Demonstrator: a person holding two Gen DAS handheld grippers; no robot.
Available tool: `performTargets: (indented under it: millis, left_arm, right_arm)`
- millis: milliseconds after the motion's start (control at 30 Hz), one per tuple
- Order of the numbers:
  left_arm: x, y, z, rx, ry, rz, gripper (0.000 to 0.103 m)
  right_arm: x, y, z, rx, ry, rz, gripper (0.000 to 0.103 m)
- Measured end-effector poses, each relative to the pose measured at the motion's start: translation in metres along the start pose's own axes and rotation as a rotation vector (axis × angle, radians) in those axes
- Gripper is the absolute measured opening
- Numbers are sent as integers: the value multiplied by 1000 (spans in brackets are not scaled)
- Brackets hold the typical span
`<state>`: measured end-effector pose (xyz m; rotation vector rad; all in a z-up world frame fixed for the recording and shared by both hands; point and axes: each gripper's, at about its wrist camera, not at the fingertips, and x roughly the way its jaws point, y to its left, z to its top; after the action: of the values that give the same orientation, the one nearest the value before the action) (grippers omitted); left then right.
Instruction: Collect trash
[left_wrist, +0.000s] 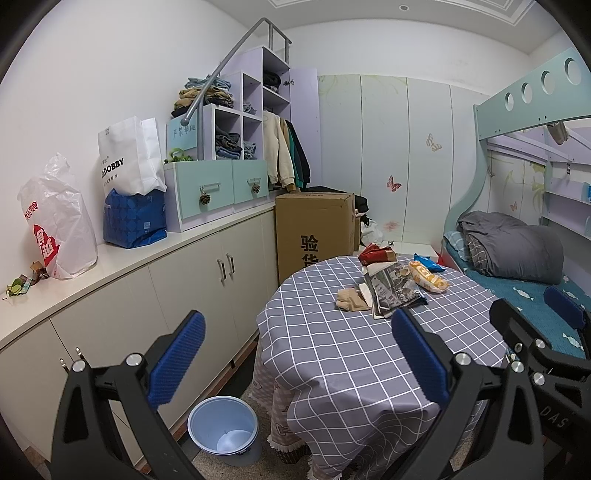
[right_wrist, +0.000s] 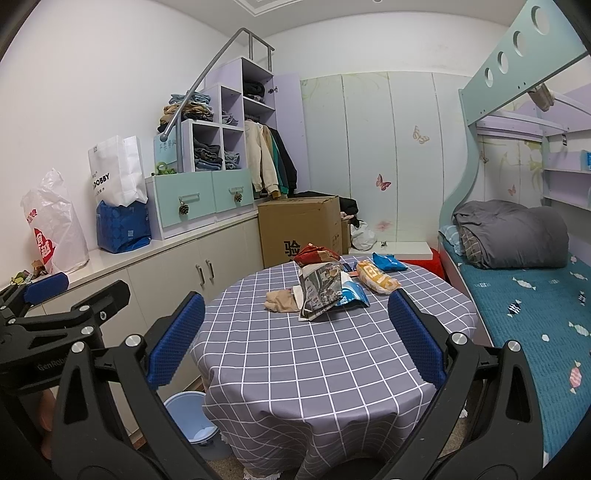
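Note:
Trash lies in a heap at the far side of the round checked table (left_wrist: 332, 373) (right_wrist: 295, 376): a red wrapper (left_wrist: 376, 254) (right_wrist: 317, 254), a blue packet (left_wrist: 428, 263) (right_wrist: 389, 263), a yellow snack bag (left_wrist: 428, 277) (right_wrist: 376, 277), a grey printed bag (left_wrist: 395, 291) (right_wrist: 319, 291) and a beige crumpled piece (left_wrist: 351, 300) (right_wrist: 280, 300). A light blue bin (left_wrist: 223, 428) (right_wrist: 188, 417) stands on the floor left of the table. My left gripper (left_wrist: 299, 360) (right_wrist: 70, 295) is open over the table's near left edge. My right gripper (right_wrist: 295, 339) (left_wrist: 539, 314) is open over the near side, holding nothing.
A long white cabinet counter (left_wrist: 122, 266) runs along the left wall with plastic and paper bags (left_wrist: 59, 229) on it. A cardboard box (left_wrist: 314, 229) stands behind the table. A bunk bed (right_wrist: 517, 295) with a grey duvet sits close on the right.

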<state>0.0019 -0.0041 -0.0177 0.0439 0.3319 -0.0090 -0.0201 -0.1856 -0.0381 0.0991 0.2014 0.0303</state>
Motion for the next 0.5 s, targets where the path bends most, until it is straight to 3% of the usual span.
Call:
performTargets:
  millis: [500]
  left_arm:
    - [1, 1, -2, 0, 1, 1, 99]
  right_arm:
    - [0, -1, 1, 0, 2, 1, 97]
